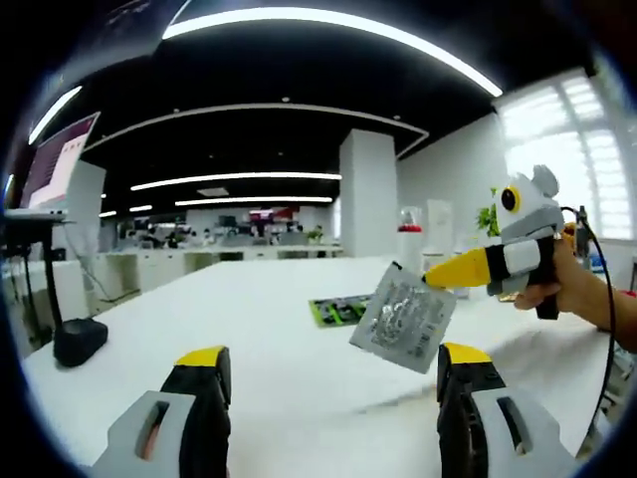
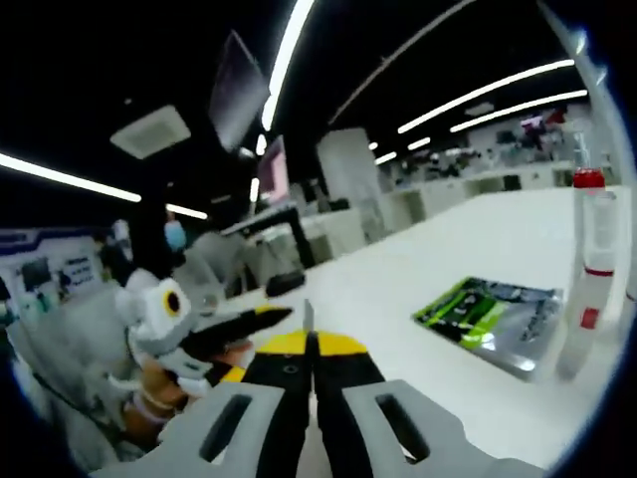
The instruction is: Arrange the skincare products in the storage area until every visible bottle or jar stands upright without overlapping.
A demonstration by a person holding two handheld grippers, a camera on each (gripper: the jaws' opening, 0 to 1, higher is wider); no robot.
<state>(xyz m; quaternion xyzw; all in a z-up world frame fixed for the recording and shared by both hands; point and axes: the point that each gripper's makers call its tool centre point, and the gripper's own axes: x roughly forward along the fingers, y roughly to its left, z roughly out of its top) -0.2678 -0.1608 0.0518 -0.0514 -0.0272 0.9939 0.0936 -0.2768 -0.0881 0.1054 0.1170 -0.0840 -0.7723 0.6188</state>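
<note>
R gripper (image 2: pixel 311 344) pinching prob. silver sachet (image 1: pixel 403 316), above table (image 1: pixel 279 329).

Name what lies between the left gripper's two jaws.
Bare white table lies between them in the left gripper view; the silver sachet hangs beyond, pinched by the right gripper.

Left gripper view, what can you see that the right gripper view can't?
Left gripper view: the flat face of the silver sachet, pinched by the right gripper, with a hand holding that gripper. Right gripper view: the left gripper from outside, and a red-capped tube close up. Both: the white table and the green packet.
</note>
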